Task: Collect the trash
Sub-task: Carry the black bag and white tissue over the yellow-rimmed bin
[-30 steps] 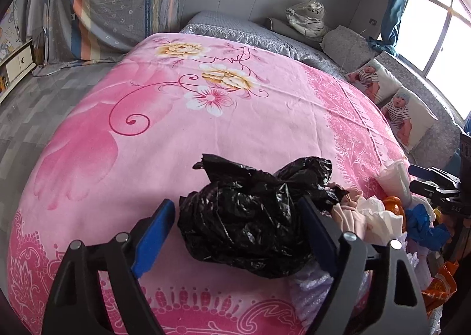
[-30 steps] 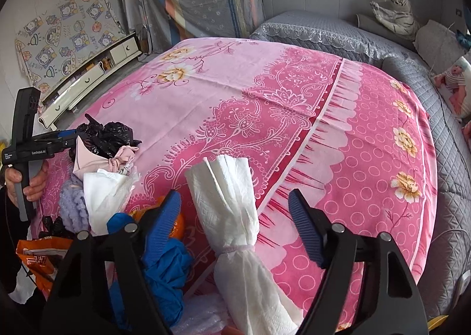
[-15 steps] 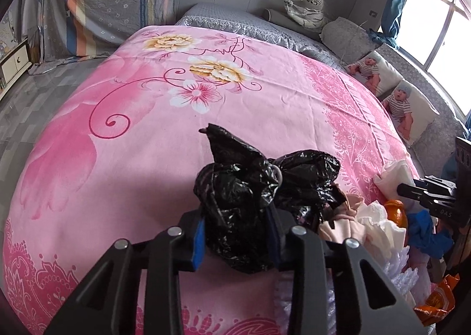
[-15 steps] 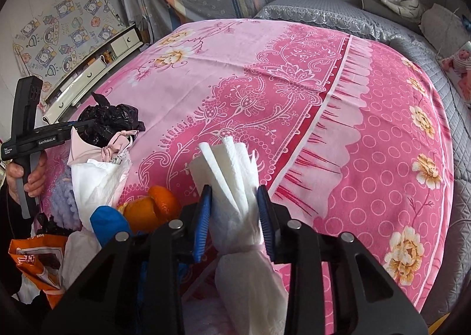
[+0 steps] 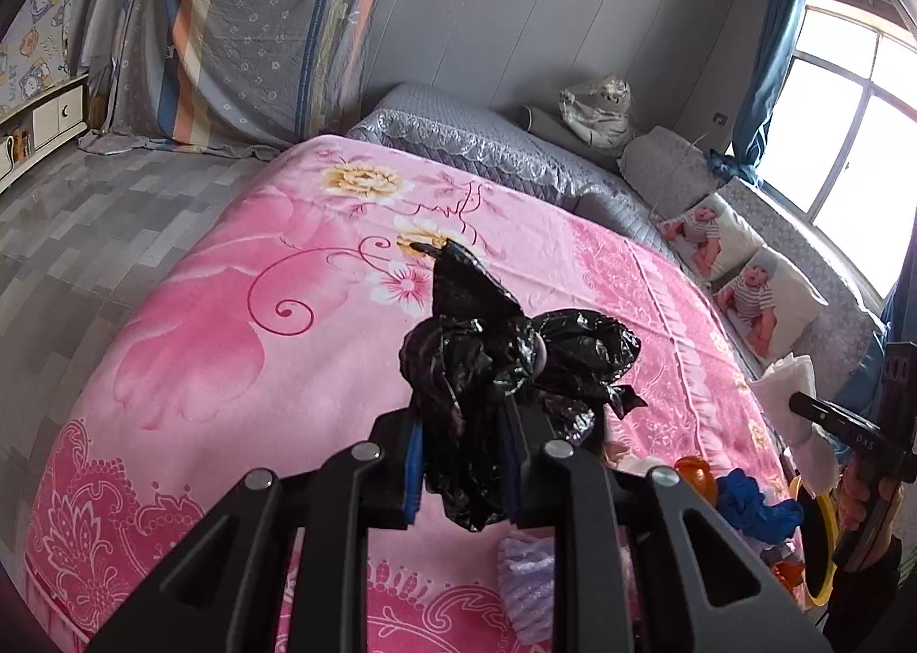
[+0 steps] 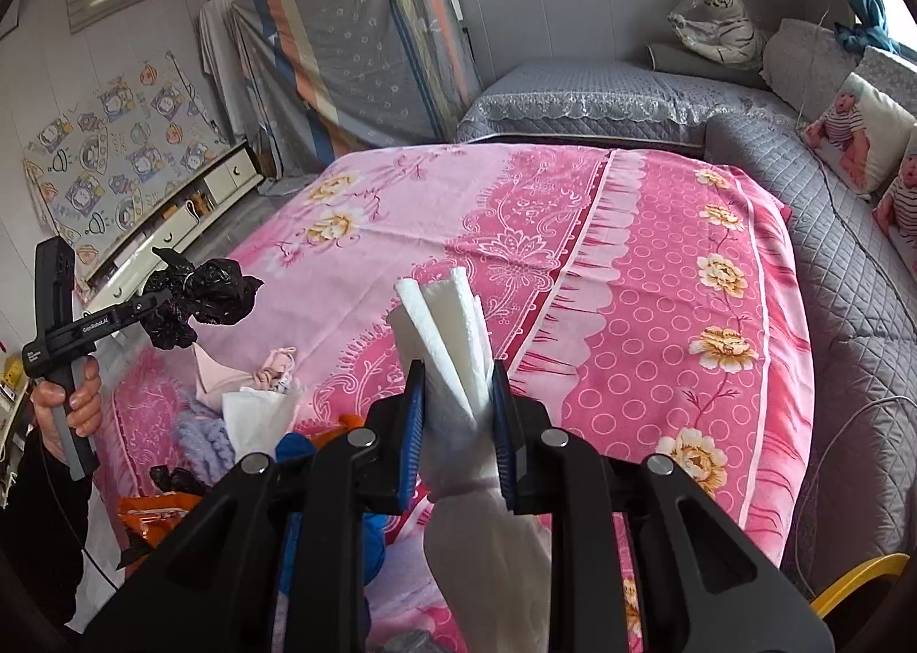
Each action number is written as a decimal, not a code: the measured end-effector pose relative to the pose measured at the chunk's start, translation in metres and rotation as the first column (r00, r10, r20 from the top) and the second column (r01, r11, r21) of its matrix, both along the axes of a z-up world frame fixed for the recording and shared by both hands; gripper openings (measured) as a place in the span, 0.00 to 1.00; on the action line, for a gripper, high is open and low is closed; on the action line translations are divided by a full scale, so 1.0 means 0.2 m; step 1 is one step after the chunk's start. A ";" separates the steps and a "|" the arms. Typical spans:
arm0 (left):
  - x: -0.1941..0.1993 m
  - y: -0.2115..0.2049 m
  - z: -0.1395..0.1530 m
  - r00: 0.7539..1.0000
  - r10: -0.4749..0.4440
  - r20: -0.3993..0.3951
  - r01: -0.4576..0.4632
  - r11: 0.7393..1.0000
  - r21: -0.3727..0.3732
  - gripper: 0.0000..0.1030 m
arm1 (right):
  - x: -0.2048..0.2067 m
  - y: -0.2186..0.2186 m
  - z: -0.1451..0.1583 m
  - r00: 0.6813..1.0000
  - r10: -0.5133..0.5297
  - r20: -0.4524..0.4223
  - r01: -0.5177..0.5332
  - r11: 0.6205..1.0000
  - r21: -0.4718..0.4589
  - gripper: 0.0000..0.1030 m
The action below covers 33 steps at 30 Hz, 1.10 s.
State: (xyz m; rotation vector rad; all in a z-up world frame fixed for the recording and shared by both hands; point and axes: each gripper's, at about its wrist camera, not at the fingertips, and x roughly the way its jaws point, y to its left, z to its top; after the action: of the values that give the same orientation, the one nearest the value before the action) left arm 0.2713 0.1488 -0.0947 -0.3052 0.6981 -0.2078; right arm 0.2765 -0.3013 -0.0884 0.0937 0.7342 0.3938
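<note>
Left gripper (image 5: 461,458): jaws just drawn in, blue pads pinched on a crumpled black plastic bag (image 5: 504,360), the bag clear of the pink floral bedspread (image 5: 229,320) and bulging out above and below the pads. Same bag seen from the right wrist view, off at the left, bunched at the tip of the left gripper with a hand (image 6: 66,406) wrapped round its handle.

Right gripper (image 6: 458,435): jaws likewise just closed, clamped on a rolled white paper towel (image 6: 453,360) — fanned end sticking up past the pads, tied-off lower part hanging down between the black arms, lifted off the bedspread.

Remaining trash heaped on the near edge of the bed, between the two grippers: a pink cloth scrap (image 6: 229,372), a white tissue (image 6: 258,412), a lilac knitted piece (image 6: 200,432), something blue (image 6: 295,444), something orange (image 6: 349,421), an orange snack wrapper (image 6: 155,509) — all touching or overlapping.

Farther off: grey quilted bedding (image 6: 573,102) at the head, a plush tiger in clear wrap (image 6: 716,22), baby-print cushions (image 5: 768,297) along the window side.
</note>
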 end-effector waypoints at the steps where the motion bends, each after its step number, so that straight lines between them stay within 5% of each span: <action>1: -0.03 0.00 0.03 1.000 0.007 0.016 -0.007 1.000 -0.002 0.19 | -0.03 -0.01 0.02 1.000 -0.007 0.012 0.007 1.000 0.001 0.20; 18: -0.35 -0.51 0.46 0.966 -0.136 0.221 0.139 0.990 0.001 0.19 | -0.53 -0.29 0.28 0.969 -0.154 0.191 0.140 0.986 0.085 0.20; 33: -0.43 -1.23 0.51 0.889 -0.389 0.241 0.397 0.918 0.019 0.19 | -0.93 -0.84 0.37 0.874 -0.416 0.250 0.381 0.908 0.177 0.20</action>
State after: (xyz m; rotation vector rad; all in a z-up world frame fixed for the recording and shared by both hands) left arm 0.1854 -0.0980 0.0066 -0.1603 0.5090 -0.6344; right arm 0.0902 -0.4690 -0.0136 0.2946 0.3901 0.0497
